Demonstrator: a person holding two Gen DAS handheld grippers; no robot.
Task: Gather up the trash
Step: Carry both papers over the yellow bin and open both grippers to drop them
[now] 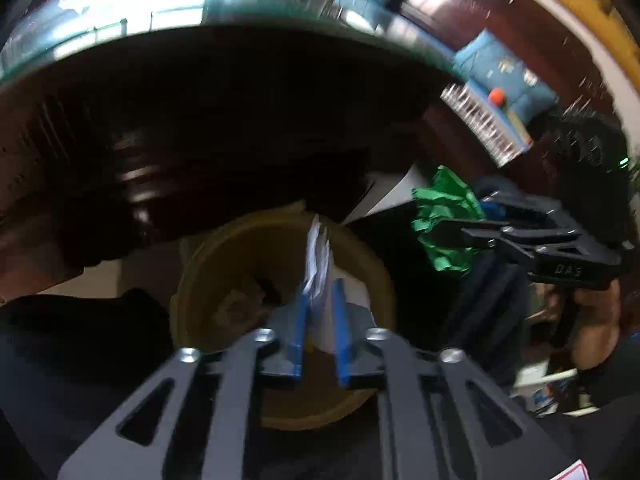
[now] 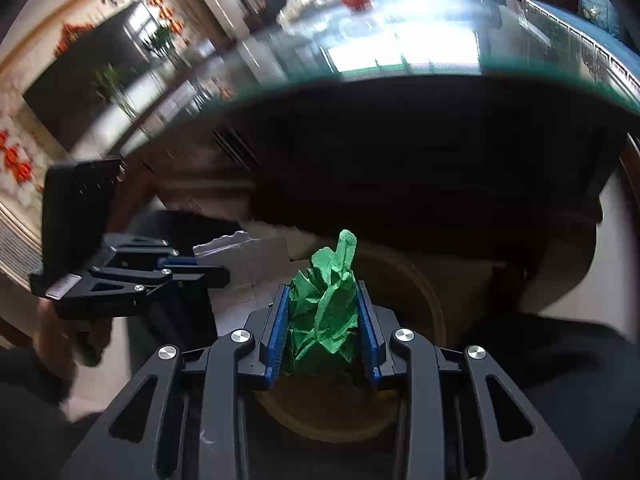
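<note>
Both grippers point steeply downward, side by side and close together. The left gripper [image 1: 320, 312] has its blue pads [image 1: 298, 320] parted, a white scrap loose between them. The right gripper [image 2: 322, 312] has its pads [image 2: 280, 320] pressed on a green wad. A hand [image 1: 592, 316] holds the right gripper's handle.

Bin mouth [image 1: 208, 264] open; glass tabletop [image 1: 168, 4] overhangs beyond.

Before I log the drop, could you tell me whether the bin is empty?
Not empty. The left wrist view shows crumpled scraps at the bottom of the bin; how full it is, I cannot tell.
</note>
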